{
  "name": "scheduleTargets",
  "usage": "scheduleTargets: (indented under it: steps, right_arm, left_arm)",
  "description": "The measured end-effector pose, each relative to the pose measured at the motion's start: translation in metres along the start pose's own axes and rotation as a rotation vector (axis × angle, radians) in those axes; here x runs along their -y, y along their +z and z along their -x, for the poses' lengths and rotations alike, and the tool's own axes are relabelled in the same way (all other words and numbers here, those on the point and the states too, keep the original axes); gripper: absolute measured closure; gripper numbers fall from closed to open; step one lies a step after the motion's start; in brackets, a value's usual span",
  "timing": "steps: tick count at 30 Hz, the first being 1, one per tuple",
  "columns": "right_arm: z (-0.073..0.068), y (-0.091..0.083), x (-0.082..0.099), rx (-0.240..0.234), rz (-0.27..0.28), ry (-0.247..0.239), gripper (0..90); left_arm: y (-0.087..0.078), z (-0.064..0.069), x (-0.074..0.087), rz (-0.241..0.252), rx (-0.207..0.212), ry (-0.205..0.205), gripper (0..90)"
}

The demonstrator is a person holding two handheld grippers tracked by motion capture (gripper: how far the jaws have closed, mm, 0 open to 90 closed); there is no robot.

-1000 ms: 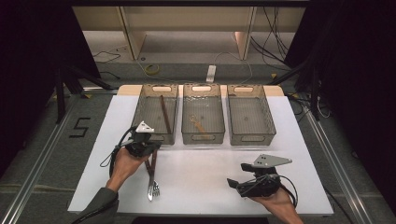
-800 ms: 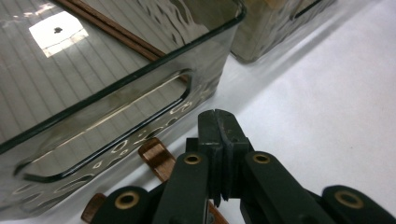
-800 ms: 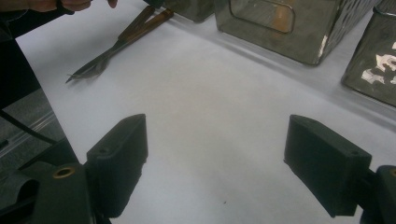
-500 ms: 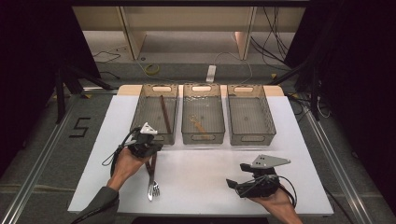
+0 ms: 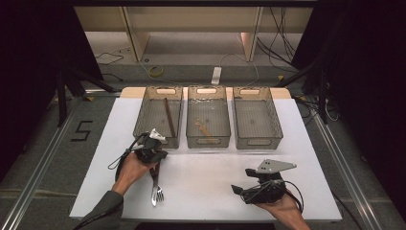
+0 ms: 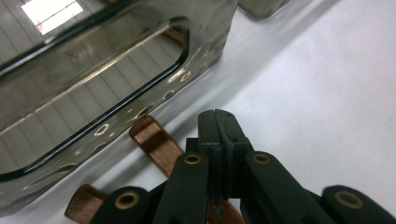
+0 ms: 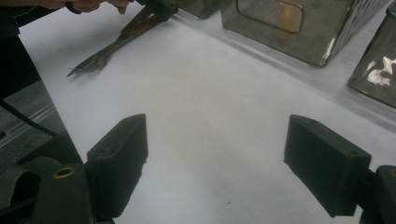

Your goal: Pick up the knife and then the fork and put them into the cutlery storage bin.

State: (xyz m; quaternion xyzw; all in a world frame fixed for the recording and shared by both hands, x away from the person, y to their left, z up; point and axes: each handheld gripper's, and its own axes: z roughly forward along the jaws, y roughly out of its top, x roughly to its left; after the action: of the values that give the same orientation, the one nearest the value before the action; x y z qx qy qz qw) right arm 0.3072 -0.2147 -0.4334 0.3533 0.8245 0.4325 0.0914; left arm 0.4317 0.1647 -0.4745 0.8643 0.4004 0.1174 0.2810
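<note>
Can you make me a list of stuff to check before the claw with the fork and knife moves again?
1. Left claw shut on something: ok; its jaws are together, which piece they pinch cannot tell.
2. Fork off the table: not ok, tines still rest there.
3. Knife held too: cannot tell.
4. Left bin has room: ok, one brown stick inside.
5. Right claw out of the way: ok, open, far off.
</note>
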Motion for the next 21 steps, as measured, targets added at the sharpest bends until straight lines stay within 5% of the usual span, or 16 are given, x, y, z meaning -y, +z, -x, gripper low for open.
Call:
scheduleTargets:
  steps: [14, 21]
  right_arm:
    - [0.001, -0.003, -0.001, -0.007, 0.006, 0.001, 22.4]
    - [0.001, -0.003, -0.001, -0.007, 0.003, -0.001, 22.4]
  left_arm:
    - [-0.005, -0.007, 0.007, -0.071, -0.052, 0.005, 88.9]
    - [-0.016, -0.021, 0.018, -0.115, -0.045, -0.052, 88.9]
